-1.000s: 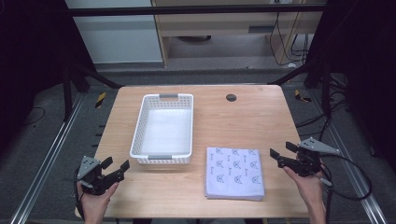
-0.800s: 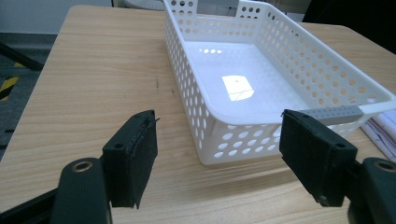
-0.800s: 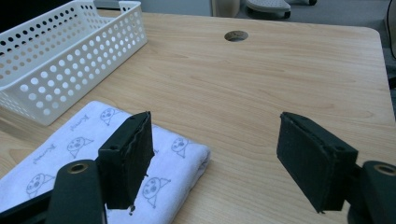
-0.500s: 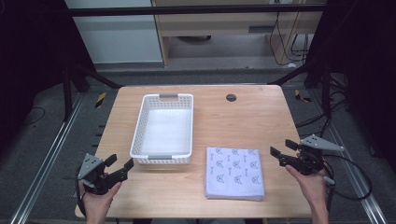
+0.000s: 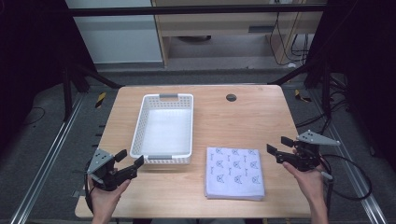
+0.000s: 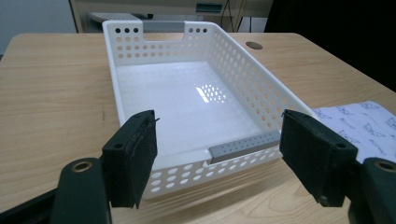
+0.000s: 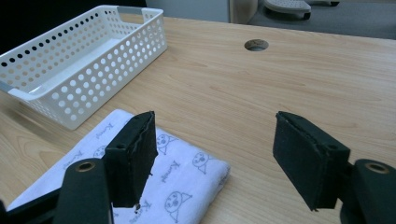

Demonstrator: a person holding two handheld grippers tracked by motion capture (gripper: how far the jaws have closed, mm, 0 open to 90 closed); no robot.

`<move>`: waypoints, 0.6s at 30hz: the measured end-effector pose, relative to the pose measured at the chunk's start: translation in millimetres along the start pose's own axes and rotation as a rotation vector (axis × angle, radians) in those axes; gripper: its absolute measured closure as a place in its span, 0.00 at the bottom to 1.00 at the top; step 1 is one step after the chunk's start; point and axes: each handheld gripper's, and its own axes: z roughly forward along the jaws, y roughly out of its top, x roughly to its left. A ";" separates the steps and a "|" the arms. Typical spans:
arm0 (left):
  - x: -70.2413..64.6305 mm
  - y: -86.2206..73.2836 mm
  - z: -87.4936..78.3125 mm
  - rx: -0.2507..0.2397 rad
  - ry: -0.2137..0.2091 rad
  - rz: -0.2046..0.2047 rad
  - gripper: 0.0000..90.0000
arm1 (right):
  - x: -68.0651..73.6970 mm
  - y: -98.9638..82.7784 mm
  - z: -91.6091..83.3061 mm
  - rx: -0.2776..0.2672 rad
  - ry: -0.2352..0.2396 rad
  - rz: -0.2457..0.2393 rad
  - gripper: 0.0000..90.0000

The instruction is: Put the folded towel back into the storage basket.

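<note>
**Both grippers open beside the basket and the cloth**

We hold a gripper in each hand at the near edge of the table [image 5: 233, 121]. Our left gripper [image 5: 127, 163] hangs just off the near left corner of the white basket [image 5: 164, 125], its jaws spread wide with nothing between them. In the left gripper view the basket's near wall with its grey handle [image 6: 243, 145] sits between the two black jaws, yet the pads touch nothing.

Our right gripper [image 5: 279, 148] hovers just to the right of the folded cloth [image 5: 234, 171], near its far right corner. Its jaws have just been closing a little, but they stand well apart and clasp nothing. In the right gripper view one jaw is above the corner of the cloth [image 7: 182, 186] and the other above bare wood.

The cloth, white with small printed figures, lies flat near the front edge of the table, just right of the basket's near end and apart from it. The basket stands lengthwise on the left half, with nothing in it. A round hole [image 5: 231, 97] sits in the tabletop toward the far side.
</note>
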 end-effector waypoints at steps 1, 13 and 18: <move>0.0 0.0 0.0 0.000 0.000 0.000 0.30 | 0.0 0.0 0.0 0.000 0.000 0.000 0.34; -38.7 13.7 18.9 0.007 -0.070 0.058 0.30 | 3.6 12.7 9.5 -0.019 0.025 -0.007 0.35; -52.4 14.7 26.4 0.017 -0.092 0.082 0.31 | 4.8 15.3 12.4 -0.017 0.037 -0.011 0.35</move>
